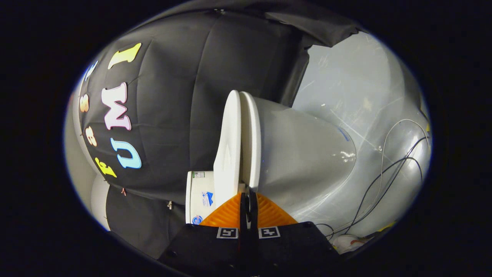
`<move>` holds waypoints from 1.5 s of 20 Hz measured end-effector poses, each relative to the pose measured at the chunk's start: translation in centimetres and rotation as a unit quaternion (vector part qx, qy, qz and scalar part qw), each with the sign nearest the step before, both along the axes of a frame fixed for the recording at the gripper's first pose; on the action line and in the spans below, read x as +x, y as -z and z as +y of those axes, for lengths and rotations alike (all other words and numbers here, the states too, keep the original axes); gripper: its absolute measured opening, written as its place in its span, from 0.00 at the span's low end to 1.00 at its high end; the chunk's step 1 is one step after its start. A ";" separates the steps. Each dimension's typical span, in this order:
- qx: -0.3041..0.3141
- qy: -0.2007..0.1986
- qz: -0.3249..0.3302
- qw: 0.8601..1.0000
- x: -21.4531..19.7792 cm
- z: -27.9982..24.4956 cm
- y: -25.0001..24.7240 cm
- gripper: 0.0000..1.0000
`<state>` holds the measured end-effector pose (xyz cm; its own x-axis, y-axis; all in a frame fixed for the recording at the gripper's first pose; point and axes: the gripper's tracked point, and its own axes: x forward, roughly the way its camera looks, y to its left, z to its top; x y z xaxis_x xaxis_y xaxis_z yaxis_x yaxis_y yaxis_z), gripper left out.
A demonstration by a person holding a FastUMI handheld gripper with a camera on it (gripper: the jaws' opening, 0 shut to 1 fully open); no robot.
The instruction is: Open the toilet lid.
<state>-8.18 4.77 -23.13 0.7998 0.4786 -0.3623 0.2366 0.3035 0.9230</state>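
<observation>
Two fingers of the gripper point(248, 200) lie pressed together with almost no gap between them, and their tips reach the near edge of the toilet, right where the smooth white plastic toilet lid point(227, 150) meets the white plastic seat ring point(251, 142). Whether the tips pinch anything I cannot tell; they look clenched on themselves and only touch or almost touch the edge. The camera is rolled to the side, so the toilet looks turned. The lid is a long oval seen edge-on, with its long axis running from the fingertips away toward 12 o'clock. Its broad face looks toward 9 o'clock, to the black cloth wall point(173, 96). It lies flat against the seat ring, with just a thin seam between the two, so the lid is closed. At 3 o'clock from the seat ring the glossy white ceramic toilet bowl point(303, 154) narrows toward the pale grey floor point(346, 84). At 9 o'clock from the fingertips, just beside the lid, stands the white boxy cistern point(199, 196) with small printed stickers. Several thin black and white cables point(388, 169) lie on the floor beyond the bowl, at 3 o'clock.
</observation>
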 end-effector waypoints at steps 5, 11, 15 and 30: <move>-0.013 0.002 -0.005 1.000 0.0 0.0 -0.8 0.05; -0.057 0.003 -0.022 0.998 0.0 0.2 -3.5 0.05; -0.085 0.003 -0.034 0.996 0.4 1.1 -6.1 0.05; -0.293 -0.012 -0.091 0.952 0.8 8.5 -19.2 0.05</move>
